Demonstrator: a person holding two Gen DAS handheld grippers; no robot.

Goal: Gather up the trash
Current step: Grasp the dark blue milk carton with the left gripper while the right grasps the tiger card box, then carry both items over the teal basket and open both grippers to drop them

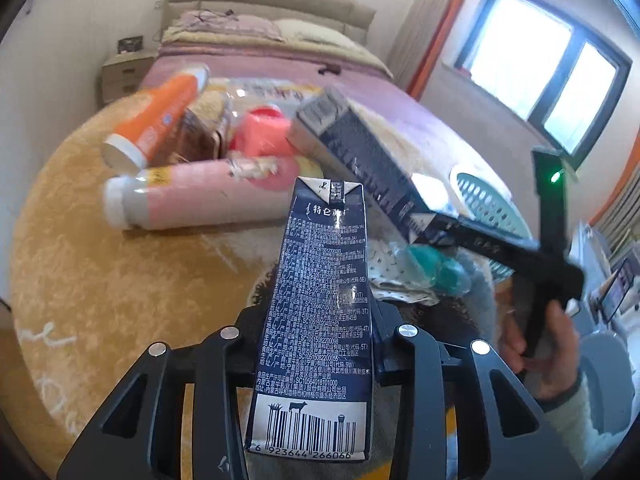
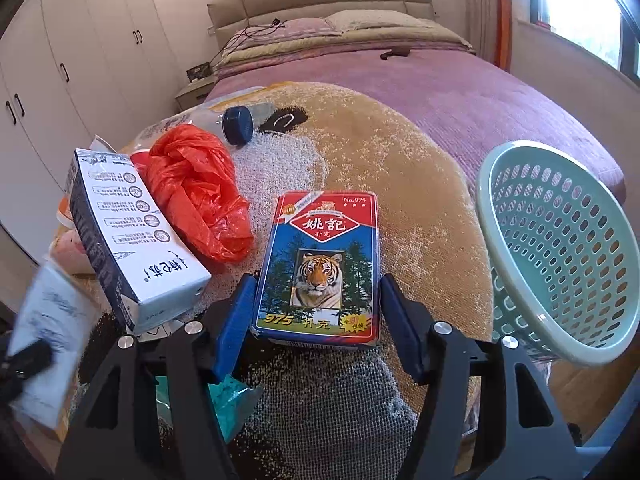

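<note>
Navy milk carton [image 1: 316,320] clamped in left gripper [image 1: 316,344] fingers, playing-card box [image 2: 318,268] centre frame between right gripper [image 2: 316,304] fingers, contact uncertain, mint basket [image 2: 560,248] at right.

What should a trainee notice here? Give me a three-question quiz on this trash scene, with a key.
1. True or false: the right tool grips the tiger card box.
2. The left tool grips: A) an orange bottle, B) a milk carton, C) a plastic bag.
3. Fill in: the clear bottle has a ___ cap.
Key: 1 true; 2 B; 3 blue.
</note>
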